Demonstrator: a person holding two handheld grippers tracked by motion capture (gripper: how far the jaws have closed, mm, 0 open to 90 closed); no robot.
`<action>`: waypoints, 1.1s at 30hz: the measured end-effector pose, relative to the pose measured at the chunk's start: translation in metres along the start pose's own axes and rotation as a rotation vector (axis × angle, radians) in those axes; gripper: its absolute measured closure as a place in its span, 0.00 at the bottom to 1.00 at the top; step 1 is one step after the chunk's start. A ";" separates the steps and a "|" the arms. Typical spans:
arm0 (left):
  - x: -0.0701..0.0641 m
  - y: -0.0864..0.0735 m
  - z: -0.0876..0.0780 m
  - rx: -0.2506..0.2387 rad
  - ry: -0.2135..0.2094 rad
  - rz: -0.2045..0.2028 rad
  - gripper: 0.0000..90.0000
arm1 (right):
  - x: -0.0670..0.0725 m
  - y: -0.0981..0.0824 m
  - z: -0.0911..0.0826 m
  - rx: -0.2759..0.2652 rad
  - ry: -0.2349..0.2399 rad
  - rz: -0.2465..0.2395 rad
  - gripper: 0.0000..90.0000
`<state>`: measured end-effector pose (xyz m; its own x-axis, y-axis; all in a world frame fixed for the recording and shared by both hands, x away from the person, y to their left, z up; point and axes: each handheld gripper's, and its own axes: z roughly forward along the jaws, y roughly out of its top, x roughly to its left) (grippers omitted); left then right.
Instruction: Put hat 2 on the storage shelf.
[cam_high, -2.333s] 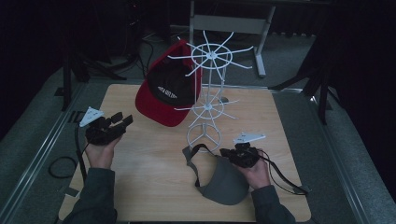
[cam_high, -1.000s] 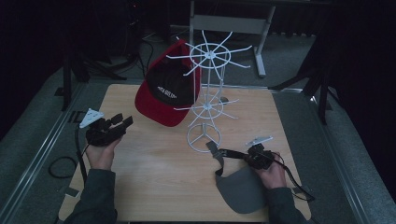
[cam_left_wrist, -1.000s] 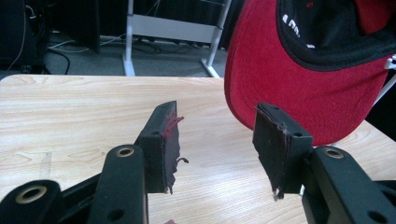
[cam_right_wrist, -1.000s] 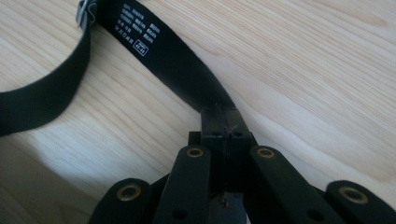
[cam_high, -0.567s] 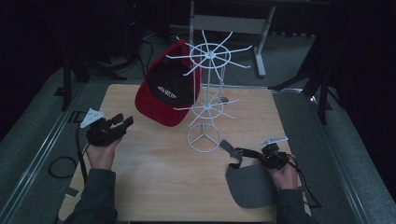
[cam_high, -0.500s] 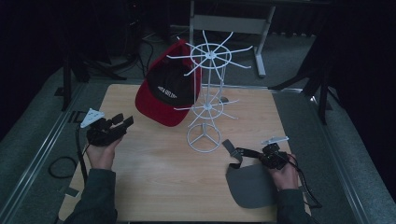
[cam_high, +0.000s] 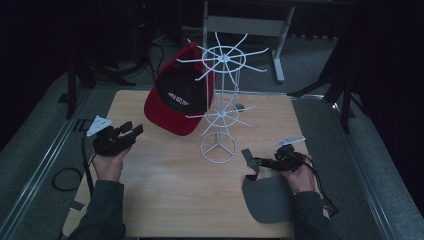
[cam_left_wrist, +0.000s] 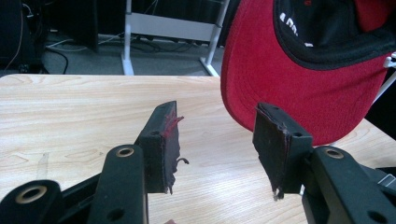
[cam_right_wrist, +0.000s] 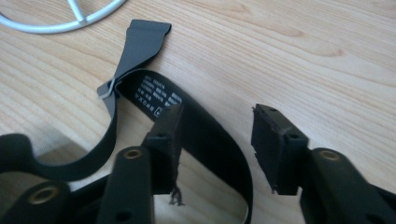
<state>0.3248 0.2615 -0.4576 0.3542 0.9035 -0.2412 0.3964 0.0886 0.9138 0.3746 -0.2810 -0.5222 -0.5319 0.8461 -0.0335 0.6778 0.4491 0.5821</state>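
While two caps (cam_high: 180, 97) (cam_high: 267, 197) show, one rack (cam_high: 220, 107) stands.

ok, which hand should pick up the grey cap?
Right. Its tool is open right at the flat grey fabric cap's rear strap; the left tool sits open across the table, facing the red cap.

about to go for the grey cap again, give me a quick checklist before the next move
1. Right gripper jaws open: ok, with a clear gap between them.
2. Grey cap at rest on the table: ok, lying flat by the right hand.
3. Cap's band lined up between the right jaws: not ok, it passes behind the left jaw and the gap shows bare wood.
4. Left gripper free: ok, open and holding nothing.
5. White wire rack has a free arm: ok, the red cap hangs on one side.
6. Rack's firmness on the table: cannot tell.
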 end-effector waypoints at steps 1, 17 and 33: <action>0.000 0.000 0.000 0.000 -0.001 0.000 0.57 | -0.001 0.002 0.002 0.009 0.008 -0.005 0.56; 0.001 -0.001 -0.001 -0.003 0.002 -0.004 0.57 | 0.004 0.009 0.020 0.131 0.024 -0.093 0.94; 0.001 -0.002 0.000 0.000 0.001 -0.005 0.57 | -0.004 0.012 -0.001 0.011 -0.054 -0.041 0.94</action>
<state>0.3246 0.2620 -0.4597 0.3517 0.9034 -0.2453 0.3980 0.0928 0.9127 0.3844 -0.2797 -0.5146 -0.5310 0.8413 -0.1011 0.6622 0.4864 0.5700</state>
